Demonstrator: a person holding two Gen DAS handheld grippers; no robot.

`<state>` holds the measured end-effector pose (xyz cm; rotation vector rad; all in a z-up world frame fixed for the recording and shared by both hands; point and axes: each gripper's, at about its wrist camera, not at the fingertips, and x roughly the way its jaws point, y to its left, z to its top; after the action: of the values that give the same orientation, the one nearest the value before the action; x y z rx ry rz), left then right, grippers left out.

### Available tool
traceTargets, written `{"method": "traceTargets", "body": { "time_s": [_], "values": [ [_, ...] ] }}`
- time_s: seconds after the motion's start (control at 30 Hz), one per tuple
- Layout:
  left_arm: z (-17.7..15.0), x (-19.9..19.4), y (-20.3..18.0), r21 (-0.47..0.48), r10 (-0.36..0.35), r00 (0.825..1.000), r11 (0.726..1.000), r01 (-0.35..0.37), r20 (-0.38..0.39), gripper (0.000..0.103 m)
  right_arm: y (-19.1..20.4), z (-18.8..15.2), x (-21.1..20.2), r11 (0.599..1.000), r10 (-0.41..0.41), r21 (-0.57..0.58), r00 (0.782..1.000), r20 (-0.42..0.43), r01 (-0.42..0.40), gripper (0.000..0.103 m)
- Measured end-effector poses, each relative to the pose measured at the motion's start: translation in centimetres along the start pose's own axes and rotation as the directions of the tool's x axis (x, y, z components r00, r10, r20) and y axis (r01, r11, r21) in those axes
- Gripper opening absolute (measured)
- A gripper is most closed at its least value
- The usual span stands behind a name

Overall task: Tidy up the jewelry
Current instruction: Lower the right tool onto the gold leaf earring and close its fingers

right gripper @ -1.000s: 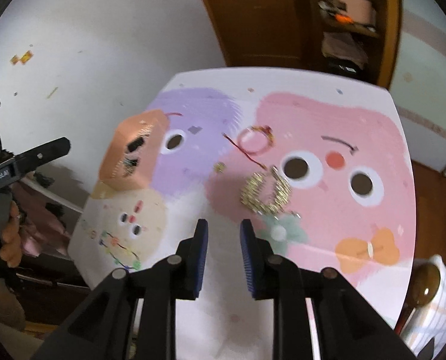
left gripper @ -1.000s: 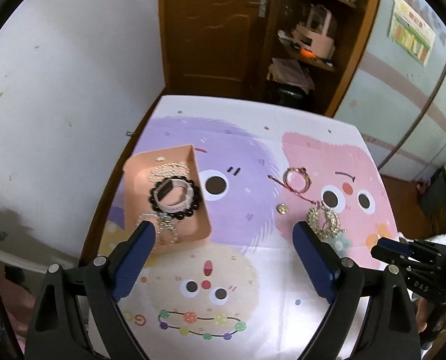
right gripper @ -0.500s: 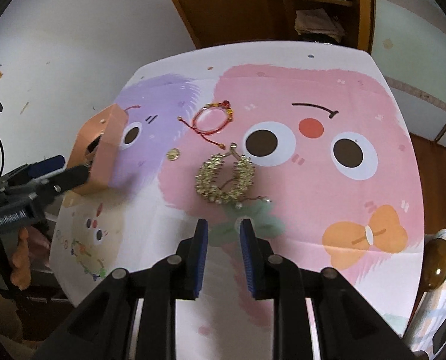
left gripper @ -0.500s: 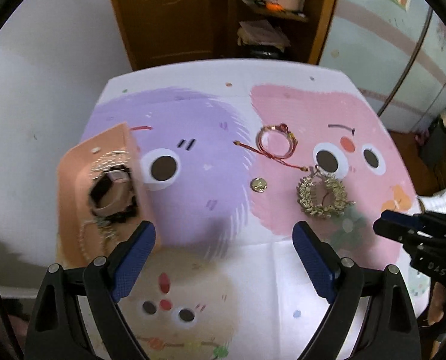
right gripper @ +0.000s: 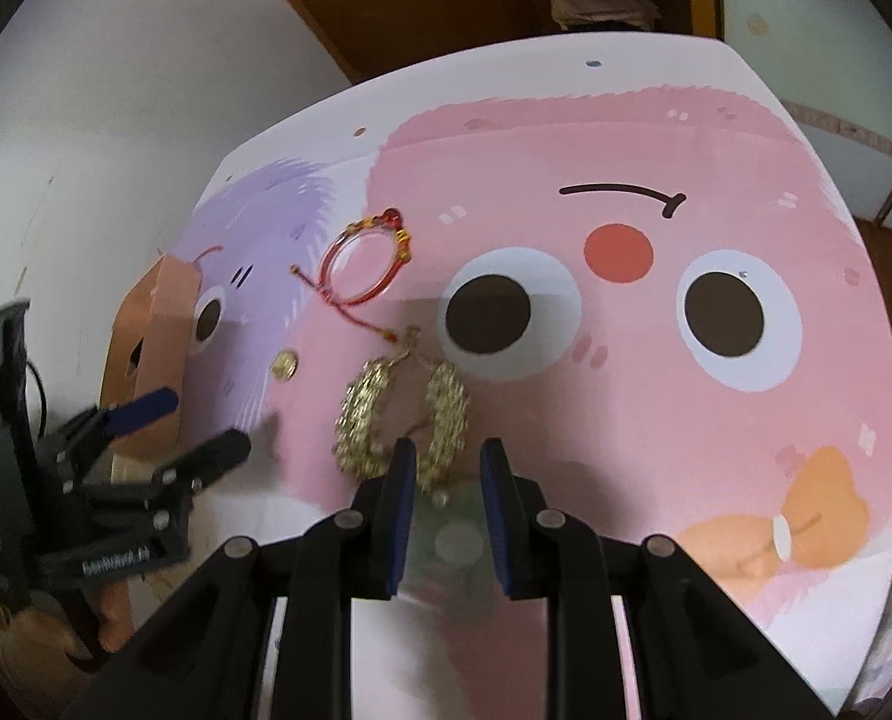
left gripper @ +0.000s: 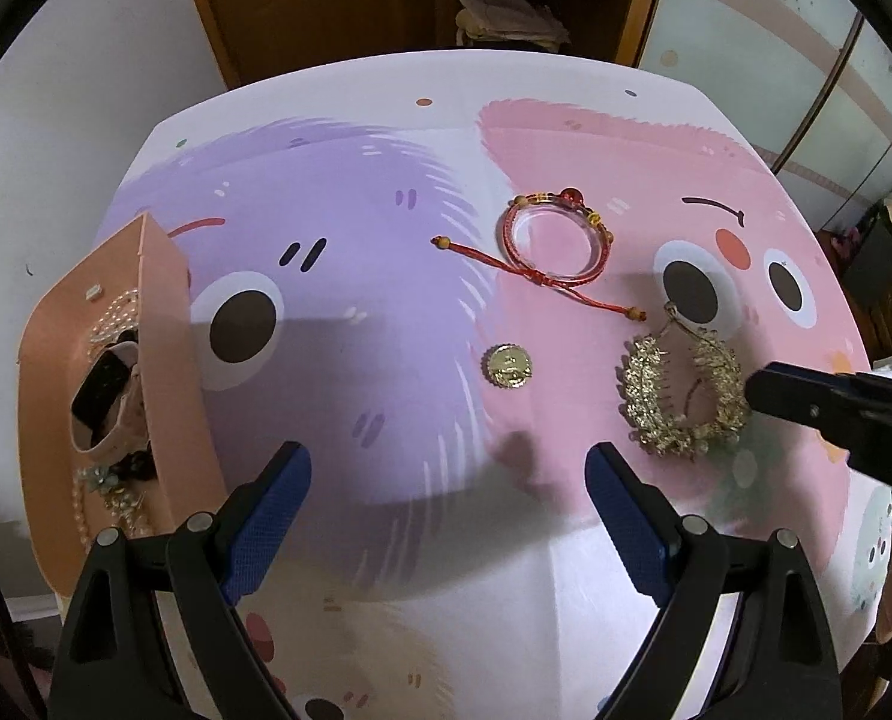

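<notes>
Right tool (right gripper: 446,468) nearer: pads narrowly apart, empty, poised over near edge of gold leaf wreath piece (right gripper: 401,414) on table (right gripper: 655,420), piece just ahead, slightly left. Left tool (left gripper: 448,480) wide apart, empty, near peach jewelry box (left gripper: 173,396).

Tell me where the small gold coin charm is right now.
In the left wrist view the gold coin charm lies flat on the cartoon mat, just below the red string bracelet and left of the gold leaf wreath.
</notes>
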<state>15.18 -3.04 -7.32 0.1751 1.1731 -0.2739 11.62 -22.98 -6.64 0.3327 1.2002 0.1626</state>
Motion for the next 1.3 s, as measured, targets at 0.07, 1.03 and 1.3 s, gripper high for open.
{"method": "traceTargets", "body": {
  "time_s": [0.07,1.03,1.3],
  "values": [
    [0.1,0.2,0.1,0.001,-0.006,1.000,1.000,0.006,-0.002,0.091,-0.1,0.4,0.5,1.000,0.000,0.012,1.000,-0.007,0.000,0.022],
    [3.1,3.1,-0.3,-0.004,-0.046,0.999,0.999,0.046,0.003,0.087,3.9,-0.1,0.3,0.953,-0.225,-0.198,0.973,0.043,0.229,0.010],
    [3.3,3.8,-1.4,0.037,0.006,1.000,0.999,-0.006,0.003,0.060,3.5,-0.1,-1.5,0.979,-0.147,-0.137,0.987,0.064,0.154,0.007]
  ]
}}
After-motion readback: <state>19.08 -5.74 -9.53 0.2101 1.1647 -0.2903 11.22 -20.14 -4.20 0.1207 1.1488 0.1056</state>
